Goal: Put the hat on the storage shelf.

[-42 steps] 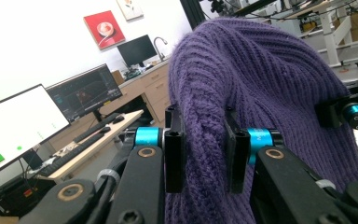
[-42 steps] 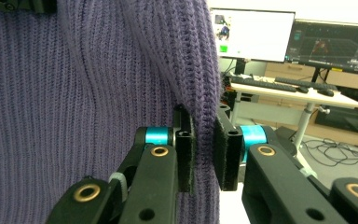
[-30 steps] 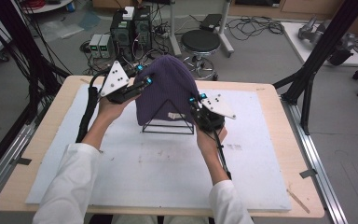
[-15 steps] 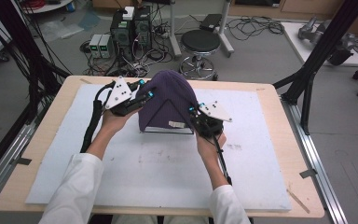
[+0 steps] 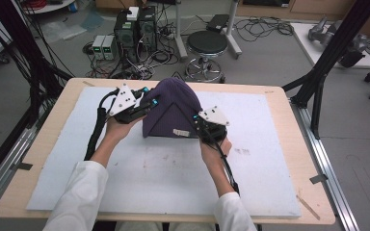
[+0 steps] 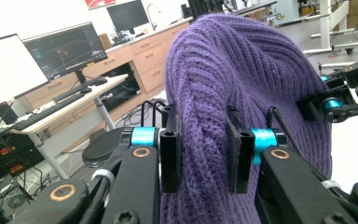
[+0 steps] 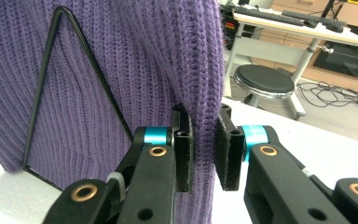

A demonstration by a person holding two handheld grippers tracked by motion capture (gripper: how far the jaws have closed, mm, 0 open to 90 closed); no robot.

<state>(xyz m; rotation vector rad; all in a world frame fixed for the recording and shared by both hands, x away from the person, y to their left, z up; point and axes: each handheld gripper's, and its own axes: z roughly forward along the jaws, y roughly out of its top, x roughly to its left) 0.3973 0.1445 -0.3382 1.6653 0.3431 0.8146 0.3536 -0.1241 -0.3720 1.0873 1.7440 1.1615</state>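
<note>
A purple knit hat [image 5: 171, 113] sits over a black wire triangle stand [image 7: 51, 60] on the white board [image 5: 173, 178]. Its hem reaches down to the board. My left gripper [image 5: 151, 102] is at the hat's left side, shut on a fold of the knit [image 6: 242, 60]. In the left gripper view the pads [image 6: 170, 149] pinch that fold, and the jaws have just eased open a little with the knit still between them. My right gripper [image 5: 198, 120] is at the hat's lower right, shut on the hat's edge [image 7: 204, 140]. The right gripper [image 6: 345, 98] also shows beyond the hat.
The white board lies on a wooden table [image 5: 279, 96] with black frame posts [image 5: 327, 62] at its sides. Beyond the far edge stand a round stool [image 5: 207, 43] and computer boxes with cables [image 5: 135, 29] on the floor.
Both grippers have come down with the hat. The hem, which hung above the stand's base with the wire triangle showing, now sits at the board and covers most of the stand.
</note>
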